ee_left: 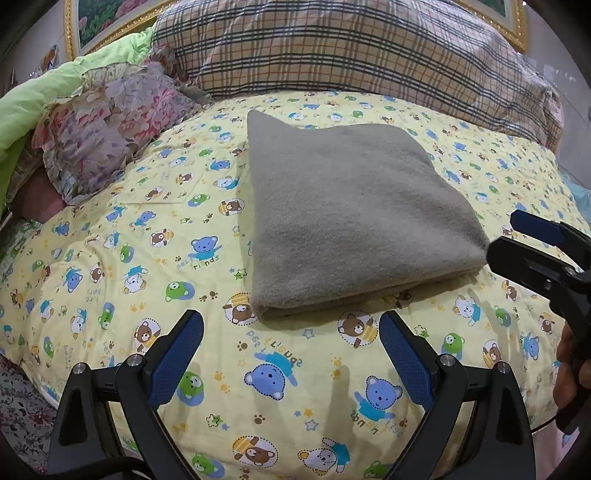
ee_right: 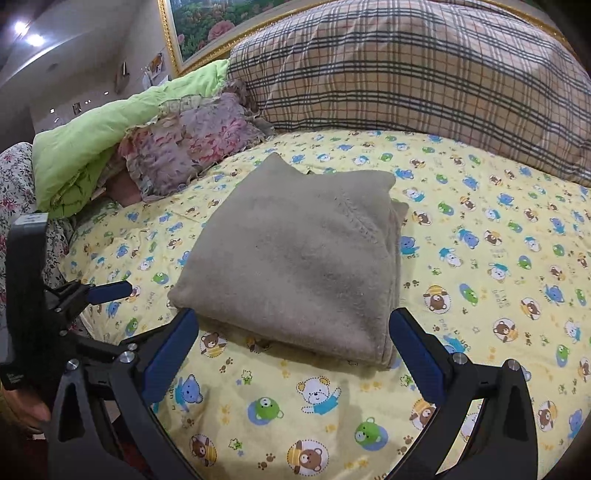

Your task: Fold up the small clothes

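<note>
A grey fleece garment lies folded into a thick square on the yellow bear-print sheet. It also shows in the right wrist view. My left gripper is open and empty, just in front of the garment's near edge. My right gripper is open and empty, its blue pads on either side of the garment's near edge, close to it. The right gripper shows at the right edge of the left wrist view. The left gripper shows at the left of the right wrist view.
A plaid pillow lies behind the garment. A floral ruffled pillow and a green quilt lie at the left. A gold-framed picture hangs behind the bed.
</note>
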Motion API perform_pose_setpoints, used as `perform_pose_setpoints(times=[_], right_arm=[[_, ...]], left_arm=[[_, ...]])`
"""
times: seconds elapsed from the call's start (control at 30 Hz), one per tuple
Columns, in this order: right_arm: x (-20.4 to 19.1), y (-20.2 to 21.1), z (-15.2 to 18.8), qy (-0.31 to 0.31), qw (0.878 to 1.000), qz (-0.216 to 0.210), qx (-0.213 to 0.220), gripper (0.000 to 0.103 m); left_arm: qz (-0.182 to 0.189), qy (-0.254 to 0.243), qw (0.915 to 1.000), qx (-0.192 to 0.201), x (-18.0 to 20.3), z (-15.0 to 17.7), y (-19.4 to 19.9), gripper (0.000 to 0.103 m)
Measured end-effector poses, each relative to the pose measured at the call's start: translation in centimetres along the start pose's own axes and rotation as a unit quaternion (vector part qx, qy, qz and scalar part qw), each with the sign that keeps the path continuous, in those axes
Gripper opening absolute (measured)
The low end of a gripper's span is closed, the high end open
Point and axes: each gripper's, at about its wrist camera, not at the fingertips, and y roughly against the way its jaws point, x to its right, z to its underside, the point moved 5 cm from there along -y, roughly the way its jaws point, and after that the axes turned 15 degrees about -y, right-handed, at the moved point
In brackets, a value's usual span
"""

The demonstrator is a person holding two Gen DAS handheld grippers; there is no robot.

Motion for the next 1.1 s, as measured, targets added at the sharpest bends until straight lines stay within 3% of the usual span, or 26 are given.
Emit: perform_pose_setpoints(times=[0.23, 1.1], right_arm=[[1.0, -0.5, -0.3, -0.017, 1.000, 0.003, -0.006, 0.103], [2.2, 0.3, -0.2, -0.035, 0.999, 0.008, 0.002, 0.103]], left_arm=[[0.001, 0.005, 1.0000, -0.008, -0.4, -0.3, -0.4, 0.096], [0.007, 0.002, 0.9995, 0.031, 0.2, -2.2, 0.5, 0.096]])
